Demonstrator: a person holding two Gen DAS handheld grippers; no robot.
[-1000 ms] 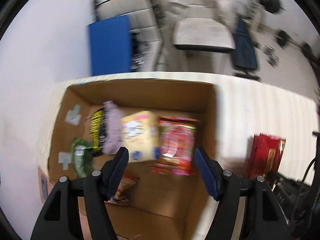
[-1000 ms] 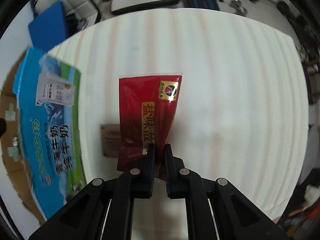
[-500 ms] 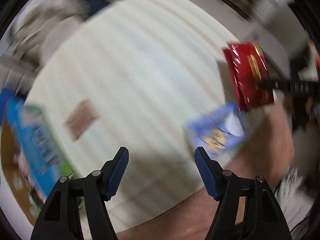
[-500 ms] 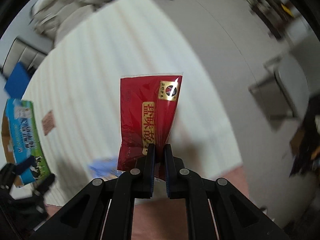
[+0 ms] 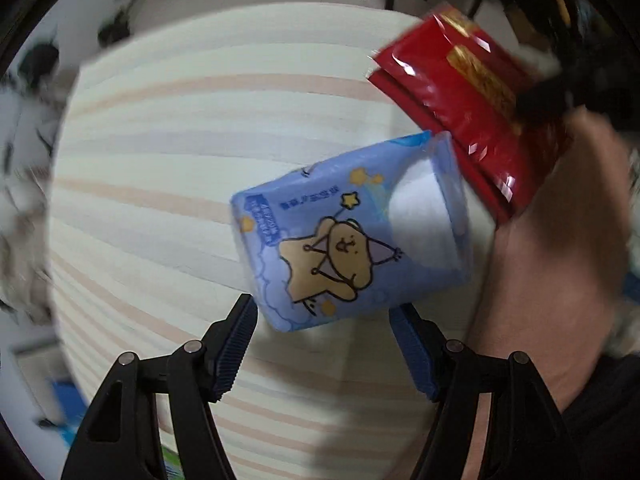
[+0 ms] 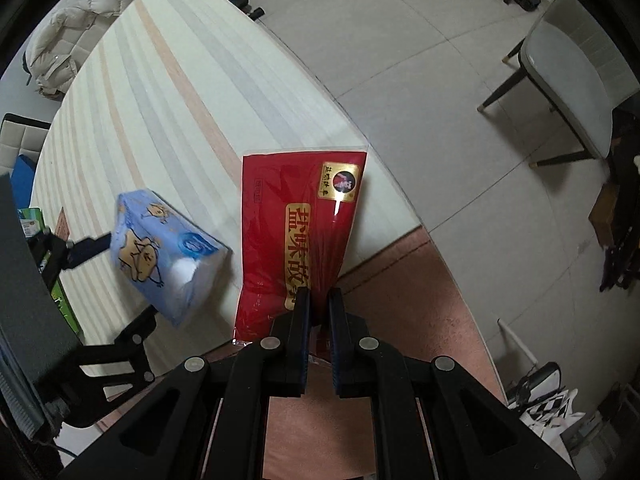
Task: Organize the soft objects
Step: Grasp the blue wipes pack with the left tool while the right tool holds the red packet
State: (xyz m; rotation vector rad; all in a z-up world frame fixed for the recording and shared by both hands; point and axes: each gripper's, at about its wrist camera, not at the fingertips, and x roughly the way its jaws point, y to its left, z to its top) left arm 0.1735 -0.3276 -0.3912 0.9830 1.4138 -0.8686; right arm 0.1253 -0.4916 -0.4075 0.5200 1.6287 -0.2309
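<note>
While your striped table (image 6: 160,92) sits over grey floor tiles (image 6: 420,40), right gripper (image 6: 319,308) pinches the red packet (image 6: 304,220) long-axis forward, left gripper (image 5: 322,350) wide behind the blue tissue pack (image 5: 352,232).

Two grippers are counted: the left gripper (image 5: 322,326), jaws spread wide, and the right gripper (image 6: 319,310), jaws pressed together on a packet. Two soft packages are seen: one blue tissue pack (image 5: 352,236) printed with a cartoon dog, and one red snack packet (image 6: 298,236) (both appear in each wrist view, so neither is counted twice). One striped table (image 6: 168,80) is counted beneath them. One pale puffer jacket (image 6: 76,20) is made out beyond the table's far end, and one grey-seated chair (image 6: 572,76) on the tiled floor. One green-and-blue printed box (image 6: 34,224) is partly seen at the table's left edge; its contents cannot be counted.
</note>
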